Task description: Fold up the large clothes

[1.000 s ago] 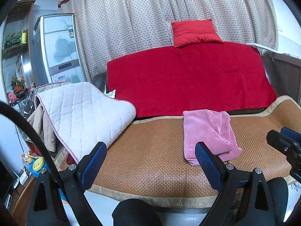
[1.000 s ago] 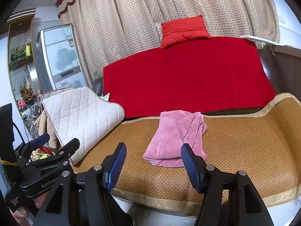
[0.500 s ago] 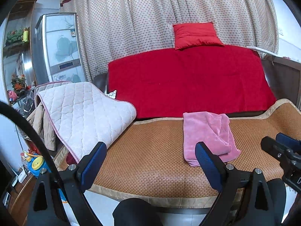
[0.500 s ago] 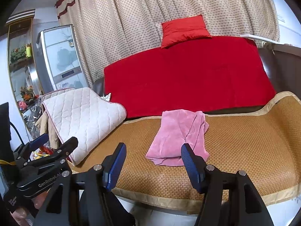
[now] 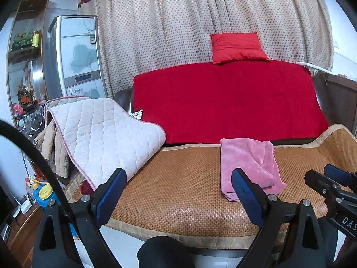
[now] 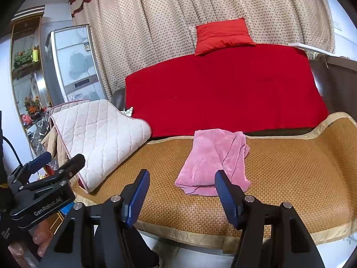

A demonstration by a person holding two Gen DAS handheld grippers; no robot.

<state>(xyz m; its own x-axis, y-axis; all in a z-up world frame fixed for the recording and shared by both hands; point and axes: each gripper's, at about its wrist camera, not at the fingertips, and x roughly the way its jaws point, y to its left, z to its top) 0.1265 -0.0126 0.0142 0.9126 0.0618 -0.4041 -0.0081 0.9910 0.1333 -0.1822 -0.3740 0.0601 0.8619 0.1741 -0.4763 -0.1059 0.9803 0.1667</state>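
Observation:
A folded pink garment (image 5: pixel 247 165) (image 6: pixel 212 158) lies on the woven brown mat (image 5: pixel 183 178) (image 6: pixel 290 167) that covers the sofa seat. My left gripper (image 5: pixel 178 192) hangs open in front of the seat's near edge, left of the garment, nothing between its blue pads. My right gripper (image 6: pixel 180 192) also stands open just short of the garment's near edge, empty. Each gripper shows at the side of the other's view: the right gripper (image 5: pixel 332 185) at the right edge, the left gripper (image 6: pixel 44 172) at the left edge.
A white quilted pad (image 5: pixel 104 138) (image 6: pixel 98 136) drapes over the sofa's left arm. A red blanket (image 5: pixel 227 102) covers the backrest with a red cushion (image 5: pixel 236 48) on top. A dotted curtain hangs behind, a cabinet (image 5: pixel 75 60) stands at left. A dark knee (image 5: pixel 162 252) shows below.
Both views have shifted only slightly; the garment lies as before and both grippers stay open and empty.

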